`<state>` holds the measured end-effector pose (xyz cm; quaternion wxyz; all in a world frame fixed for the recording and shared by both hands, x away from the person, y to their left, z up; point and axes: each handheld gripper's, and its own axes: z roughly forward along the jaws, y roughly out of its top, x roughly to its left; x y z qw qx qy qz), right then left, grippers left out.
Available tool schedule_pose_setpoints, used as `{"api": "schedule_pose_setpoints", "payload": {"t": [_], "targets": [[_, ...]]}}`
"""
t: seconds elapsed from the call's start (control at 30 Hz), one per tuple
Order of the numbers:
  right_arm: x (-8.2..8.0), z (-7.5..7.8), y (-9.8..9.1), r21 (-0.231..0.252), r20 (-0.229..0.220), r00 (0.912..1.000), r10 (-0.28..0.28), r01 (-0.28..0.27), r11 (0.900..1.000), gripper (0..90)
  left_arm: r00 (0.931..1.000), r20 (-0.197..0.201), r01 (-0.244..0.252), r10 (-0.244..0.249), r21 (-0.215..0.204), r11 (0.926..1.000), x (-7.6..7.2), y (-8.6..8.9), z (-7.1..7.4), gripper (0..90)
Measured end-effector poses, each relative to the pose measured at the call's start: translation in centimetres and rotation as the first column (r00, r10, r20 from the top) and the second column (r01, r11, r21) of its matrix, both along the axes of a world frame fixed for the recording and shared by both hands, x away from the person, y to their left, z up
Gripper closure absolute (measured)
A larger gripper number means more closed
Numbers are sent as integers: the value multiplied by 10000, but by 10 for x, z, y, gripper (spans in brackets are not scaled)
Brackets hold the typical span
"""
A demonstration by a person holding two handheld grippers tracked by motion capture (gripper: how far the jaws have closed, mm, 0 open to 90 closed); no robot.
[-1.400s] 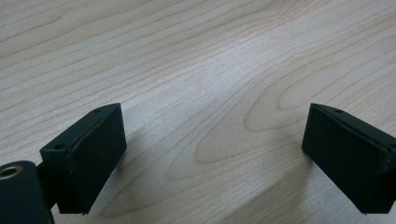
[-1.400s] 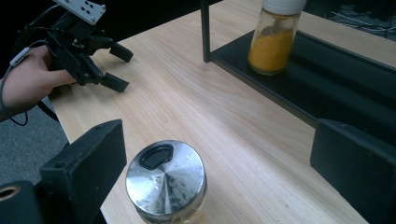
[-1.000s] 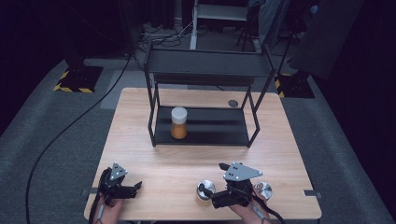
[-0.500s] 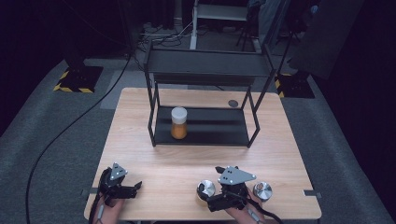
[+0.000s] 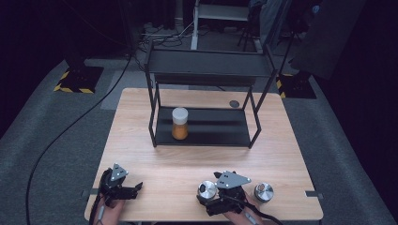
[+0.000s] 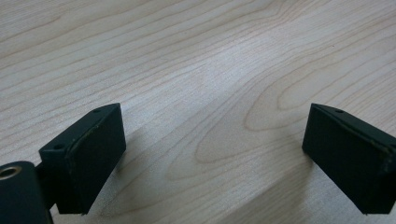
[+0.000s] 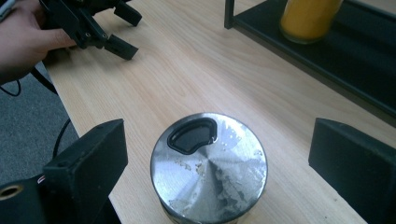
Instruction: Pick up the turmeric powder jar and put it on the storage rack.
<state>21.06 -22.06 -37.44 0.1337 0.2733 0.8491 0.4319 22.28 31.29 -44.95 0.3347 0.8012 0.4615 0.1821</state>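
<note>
Grippers: two. Left gripper point(image 5: 133, 187), at the desk's point(image 5: 281, 140) near left corner, fingers point(image 6: 88, 154) wide apart, with bare wood between them and nothing held. Right gripper point(image 5: 206, 197), at the near edge right of centre, fingers point(image 7: 88, 158) wide apart, straddling a tin without touching it.

Tins: two, steel, round, upright on the desk. Tin one point(image 5: 206, 189) stands between the right gripper's fingers, a clear gap on either side; seen from the right gripper view point(image 7: 208, 165) its flat lid is scuffed and has one dark kidney-shaped opening at the edge farther from the fingers' roots. Tin two point(image 5: 263, 191) stands just outside the right gripper, on its right, apart from tin one.

Jars: one point(image 5: 179, 123), orange contents, white lid, upright on the lower shelf of the rack, well ahead of both pairs of fingers.

Rack: one point(image 5: 206, 65), black, two shelves, at the far middle of the desk.

Other: one small dark disc point(image 5: 233, 103) on the desk behind the rack; nothing lies between the fingers and tin one.
</note>
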Motion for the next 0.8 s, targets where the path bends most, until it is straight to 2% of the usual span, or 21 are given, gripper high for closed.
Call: {"api": "schedule_pose_setpoints", "payload": {"t": [0.43,0.8], "targets": [[7,-12,7,-359,-445,9989,121,-137,9993,79,10000,-2,0,0,0,10000,0,0,0,62],[11,-19,12,-693,-621,9978,210,-253,9973,128,10000,-8,9,-9,4,10000,0,0,0,60]]}}
